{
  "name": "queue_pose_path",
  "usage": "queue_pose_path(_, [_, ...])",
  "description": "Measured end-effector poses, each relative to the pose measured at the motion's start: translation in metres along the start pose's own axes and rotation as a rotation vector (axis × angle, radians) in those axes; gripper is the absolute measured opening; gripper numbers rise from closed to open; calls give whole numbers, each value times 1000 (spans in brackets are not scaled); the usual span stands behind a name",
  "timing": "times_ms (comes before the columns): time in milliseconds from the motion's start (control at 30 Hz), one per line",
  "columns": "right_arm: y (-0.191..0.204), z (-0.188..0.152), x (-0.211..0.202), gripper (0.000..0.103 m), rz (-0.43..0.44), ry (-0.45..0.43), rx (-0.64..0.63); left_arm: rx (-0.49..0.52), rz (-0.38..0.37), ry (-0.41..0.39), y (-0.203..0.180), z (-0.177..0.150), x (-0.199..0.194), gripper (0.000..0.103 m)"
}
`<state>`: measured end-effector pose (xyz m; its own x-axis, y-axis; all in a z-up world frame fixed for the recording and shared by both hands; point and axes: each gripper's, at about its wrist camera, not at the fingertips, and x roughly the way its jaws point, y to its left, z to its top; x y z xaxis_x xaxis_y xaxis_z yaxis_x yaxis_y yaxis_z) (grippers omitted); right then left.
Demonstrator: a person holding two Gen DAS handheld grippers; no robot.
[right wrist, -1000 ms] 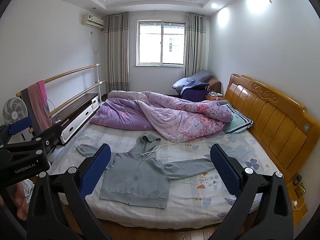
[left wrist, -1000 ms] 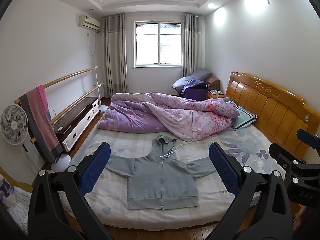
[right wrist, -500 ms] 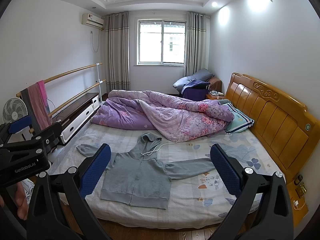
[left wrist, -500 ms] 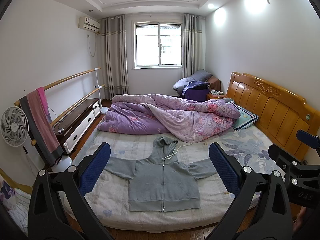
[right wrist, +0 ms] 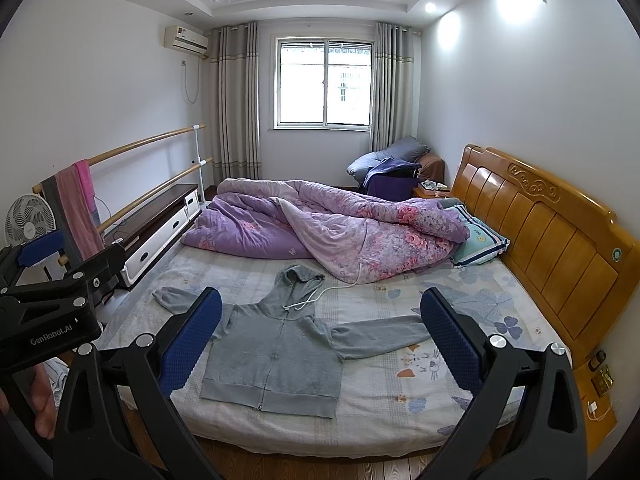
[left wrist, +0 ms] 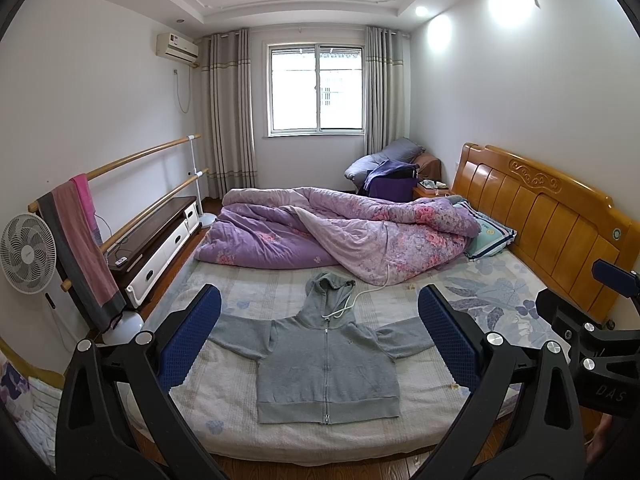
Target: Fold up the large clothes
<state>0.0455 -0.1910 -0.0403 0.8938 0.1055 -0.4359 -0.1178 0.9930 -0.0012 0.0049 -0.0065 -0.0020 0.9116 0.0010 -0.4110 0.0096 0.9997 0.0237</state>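
— Two grippers up, then. How do yours stand?

— Both wide apart and holding nothing. My left gripper [left wrist: 319,338] hangs in the air short of the foot of the bed [left wrist: 248,412], its blue pads [left wrist: 192,336] framing the grey hoodie [left wrist: 326,364] from well back. My right gripper [right wrist: 320,338] is the same: jaws spread, clear of the cloth.

— And where does the hoodie lie?

— Flat on the pale patterned sheet, near the foot edge, zip side up and zipped shut. The hem faces me, the hood [left wrist: 329,286] points toward the purple quilt [left wrist: 340,236], and both sleeves stretch straight out to the sides. A white drawcord [left wrist: 340,311] loops out of the hood (it runs on toward the quilt's edge).

— What else shows?

— The quilt is bunched across the far half of the bed, a striped pillow [left wrist: 490,236] beside it against the wooden headboard [left wrist: 552,220]. On my left, a white fan [left wrist: 26,254] and a pink-and-grey towel [left wrist: 80,248] hung on wooden rails. In the right wrist view my left gripper [right wrist: 48,300] shows at the left edge, apart from the bed.
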Motion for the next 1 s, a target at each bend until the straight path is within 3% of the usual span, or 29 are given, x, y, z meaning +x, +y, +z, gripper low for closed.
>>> queue_pose_path(733, [3, -3, 3, 96, 5, 13, 0, 2, -2, 3, -1, 1, 6, 98])
queue_pose_path(1000, [9, -1, 7, 96, -3, 29, 4, 2, -11, 14, 6, -6, 29, 98])
